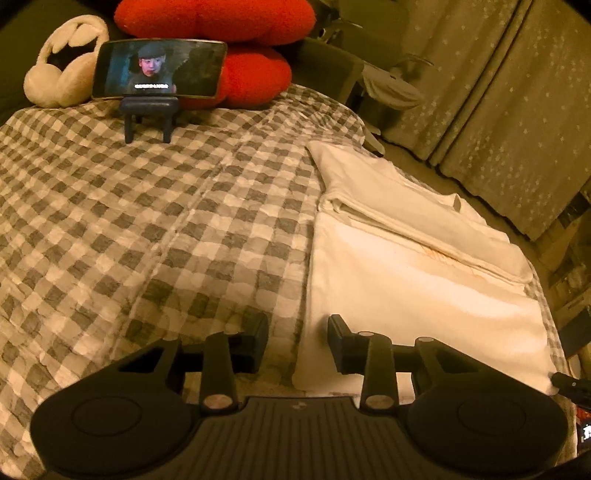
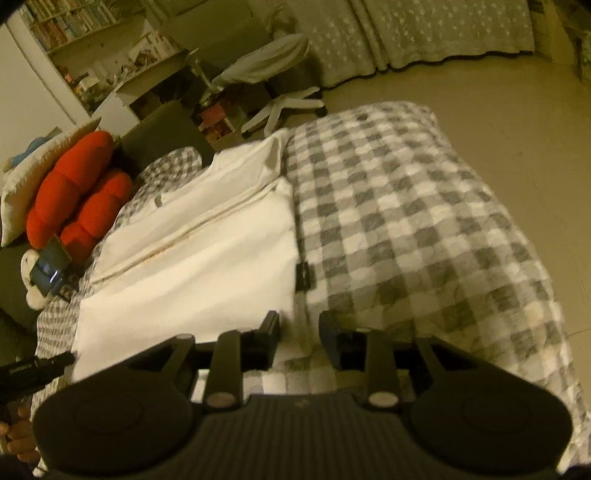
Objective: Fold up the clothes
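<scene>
A white garment (image 1: 413, 284) lies flat on the checked bedspread (image 1: 147, 229), its far part folded over into a long band. In the right wrist view the same white garment (image 2: 199, 258) stretches away to the left, with a small dark tag (image 2: 303, 275) at its right edge. My left gripper (image 1: 297, 341) is open, its fingers straddling the garment's near left edge just above the cloth. My right gripper (image 2: 298, 338) is open too, over the near right corner, holding nothing. The other gripper's tip (image 2: 40, 365) shows at the garment's near left corner.
A phone (image 1: 159, 68) on a dark stand plays video at the head of the bed, before a red cushion (image 1: 221, 40) and a cream plush toy (image 1: 59, 70). A swivel chair (image 2: 280, 85) and starred curtains (image 2: 424, 33) stand beyond the bed. Bare floor (image 2: 517, 110) lies right.
</scene>
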{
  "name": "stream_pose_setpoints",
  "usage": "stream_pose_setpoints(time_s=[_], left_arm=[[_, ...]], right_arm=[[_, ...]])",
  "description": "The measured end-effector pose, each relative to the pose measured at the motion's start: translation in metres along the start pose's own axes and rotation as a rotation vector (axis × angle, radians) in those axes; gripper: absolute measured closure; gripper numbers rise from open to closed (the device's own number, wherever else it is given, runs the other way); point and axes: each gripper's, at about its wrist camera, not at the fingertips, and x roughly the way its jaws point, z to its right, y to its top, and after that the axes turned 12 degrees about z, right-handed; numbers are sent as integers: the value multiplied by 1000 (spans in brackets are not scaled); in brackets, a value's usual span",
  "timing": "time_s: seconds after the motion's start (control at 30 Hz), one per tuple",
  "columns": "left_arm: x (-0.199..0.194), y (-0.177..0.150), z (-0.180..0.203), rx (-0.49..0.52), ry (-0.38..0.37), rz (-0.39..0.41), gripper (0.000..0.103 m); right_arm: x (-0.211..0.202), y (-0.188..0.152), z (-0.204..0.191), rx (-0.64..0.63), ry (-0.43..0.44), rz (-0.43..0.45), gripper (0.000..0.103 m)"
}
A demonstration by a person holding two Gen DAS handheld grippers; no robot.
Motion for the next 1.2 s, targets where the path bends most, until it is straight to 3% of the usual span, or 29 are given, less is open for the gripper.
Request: stream_pose_setpoints(time_s=[0.1, 0.13, 0.2, 0.33, 0.67, 0.8, 0.87, 0.93, 1.07, 1.2], left_arm=[[-1, -1, 2, 17, -2, 2, 70], [-2, -1, 2, 21, -9, 1, 84], [-3, 0, 2, 29, -21, -1, 94], [-7, 1, 2, 46, -47, -4, 99], [-3, -3, 10, 126, -38, -8, 98], [0, -1, 5, 90, -46, -22, 97], [2, 3, 1, 62, -41, -23, 90], [3, 10, -3, 28, -26, -17, 75], [17, 31, 1, 25, -31, 16, 71], [43, 36, 16, 119, -23, 19, 71]], right_arm=[[2, -3, -5, -25, -7, -1, 79], [2, -3, -5, -28, -12, 3, 88], [1, -2, -7, -41, -17, 17, 93], [-18, 0, -14, -72, 12, 80, 94], [-16, -11, -10, -116, -37, 47, 94], [-18, -11, -8, -123, -34, 21, 93], [-18, -12, -13, -177, -64, 22, 83], [-18, -10, -17, -226, -91, 38, 60], [-8, 20, -21, -213, 0, 59, 59], [34, 51, -29, -253, -4, 17, 66]])
